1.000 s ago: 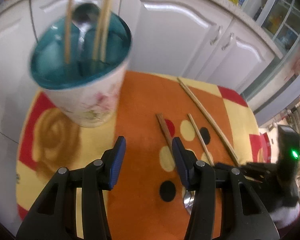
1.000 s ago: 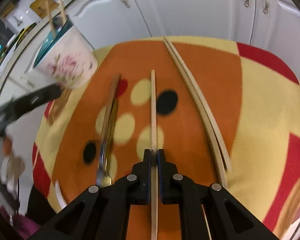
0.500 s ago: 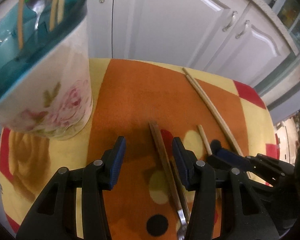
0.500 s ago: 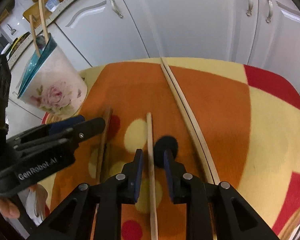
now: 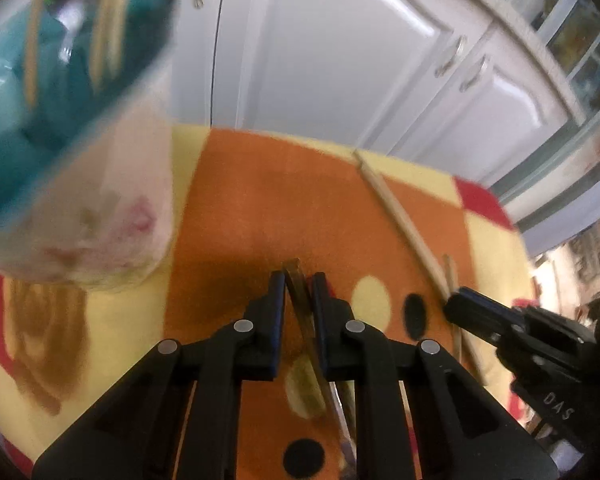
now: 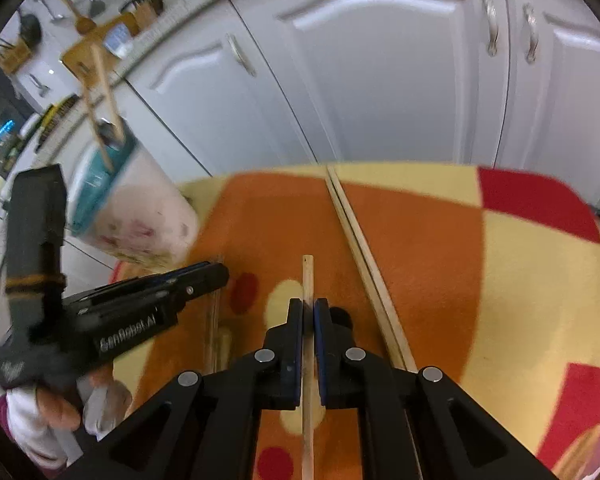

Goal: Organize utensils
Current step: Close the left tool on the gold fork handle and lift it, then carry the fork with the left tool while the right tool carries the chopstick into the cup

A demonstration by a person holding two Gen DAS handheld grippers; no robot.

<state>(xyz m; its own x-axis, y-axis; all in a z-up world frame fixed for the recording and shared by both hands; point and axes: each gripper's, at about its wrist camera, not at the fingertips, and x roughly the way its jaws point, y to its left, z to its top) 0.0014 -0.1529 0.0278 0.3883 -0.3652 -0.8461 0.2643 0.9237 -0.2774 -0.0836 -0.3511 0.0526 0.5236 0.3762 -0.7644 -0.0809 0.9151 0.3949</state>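
Observation:
My left gripper is closing its jaws, and the pads press on the brown handle of a wooden-handled utensil lying on the mat. In the right wrist view the left gripper reaches in from the left. My right gripper is shut on a single pale chopstick, whose tip juts out ahead of the jaws. The right gripper shows at the right of the left wrist view. A pair of chopsticks lies on the mat. A white floral cup with a teal inside holds chopsticks and a spoon.
The orange, yellow and red patterned mat covers a small round top. White cabinet doors stand close behind its far edge. A person's hand holds the left gripper at the lower left.
My left gripper moved over the wooden handle and closed its wide jaws on it. The right gripper opened briefly, then shut again on the chopstick and rose.

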